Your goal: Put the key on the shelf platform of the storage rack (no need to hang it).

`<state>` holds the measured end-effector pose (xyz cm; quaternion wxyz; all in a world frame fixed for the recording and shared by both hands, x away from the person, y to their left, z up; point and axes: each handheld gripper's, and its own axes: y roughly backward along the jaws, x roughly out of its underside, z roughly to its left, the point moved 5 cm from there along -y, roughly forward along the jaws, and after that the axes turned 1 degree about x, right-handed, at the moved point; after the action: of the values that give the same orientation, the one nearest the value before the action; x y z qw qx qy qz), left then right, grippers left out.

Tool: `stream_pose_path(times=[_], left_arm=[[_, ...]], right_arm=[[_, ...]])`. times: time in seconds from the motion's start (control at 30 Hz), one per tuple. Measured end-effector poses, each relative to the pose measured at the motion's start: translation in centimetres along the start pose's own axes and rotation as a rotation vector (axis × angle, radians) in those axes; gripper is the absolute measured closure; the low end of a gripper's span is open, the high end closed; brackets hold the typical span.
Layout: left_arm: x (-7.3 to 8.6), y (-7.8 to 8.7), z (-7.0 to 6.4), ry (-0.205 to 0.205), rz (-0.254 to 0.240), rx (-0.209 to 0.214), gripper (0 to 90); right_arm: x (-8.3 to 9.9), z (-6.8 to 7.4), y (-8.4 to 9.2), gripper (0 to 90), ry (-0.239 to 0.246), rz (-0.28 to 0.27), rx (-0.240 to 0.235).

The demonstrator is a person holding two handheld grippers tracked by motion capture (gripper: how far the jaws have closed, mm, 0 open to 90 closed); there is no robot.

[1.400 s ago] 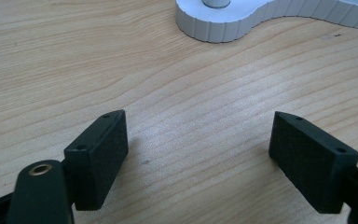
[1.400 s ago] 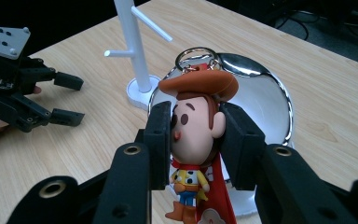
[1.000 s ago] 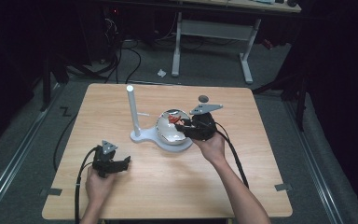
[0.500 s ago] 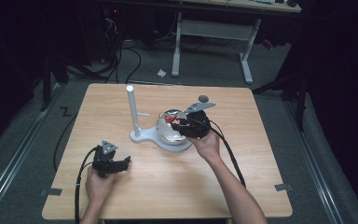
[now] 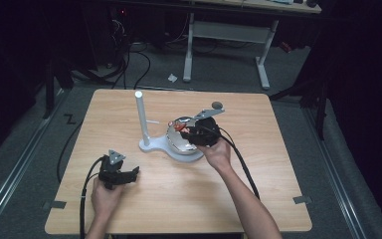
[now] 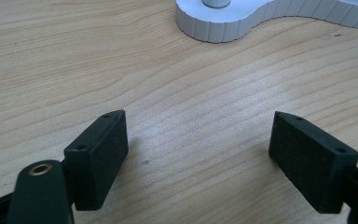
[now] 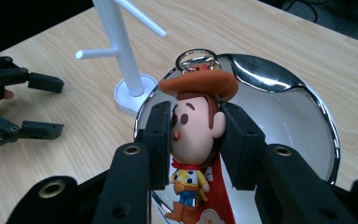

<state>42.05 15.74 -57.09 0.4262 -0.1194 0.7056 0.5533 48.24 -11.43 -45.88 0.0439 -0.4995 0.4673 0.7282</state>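
From my remote seat I see a light wooden table on a grey floor. Behind it stands a white-legged desk with black cables trailing nearby, and the room around is dark.

You are in a lab-like workroom: a light wooden tabletop stands on grey carpeted floor, with black cables trailing beneath a white-legged metal desk behind.

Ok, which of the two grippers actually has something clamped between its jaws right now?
The right gripper: its pads squeeze the head of the cowboy figure keychain over the shiny bowl. The left gripper stands open above bare table.
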Motion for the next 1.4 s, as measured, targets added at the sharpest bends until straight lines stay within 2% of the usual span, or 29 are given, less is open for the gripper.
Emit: stream_pose_path(times=[0.5,0.9,1.0,1.2,1.4], left_arm=[[0.0,0.0,0.0,-0.001,0.000,0.001,20.1],[0.0,0.0,0.0,-0.002,0.000,0.001,20.1],[0.0,0.0,0.0,-0.001,0.000,0.001,20.1],[0.0,0.0,0.0,-0.001,0.000,0.001,20.1],[0.0,0.0,0.0,-0.001,0.000,0.001,20.1]], right_arm=[[0.7,-0.6,-1.8,65.9,0.007,0.043,0.026],[1.3,-0.9,-2.9,65.1,-0.013,0.092,0.036],[1.3,-1.0,-2.8,61.2,-0.028,0.084,0.036],[1.2,-1.1,-2.2,57.9,-0.022,0.073,0.043],[0.8,-1.1,-1.2,54.7,-0.044,0.045,0.036]])
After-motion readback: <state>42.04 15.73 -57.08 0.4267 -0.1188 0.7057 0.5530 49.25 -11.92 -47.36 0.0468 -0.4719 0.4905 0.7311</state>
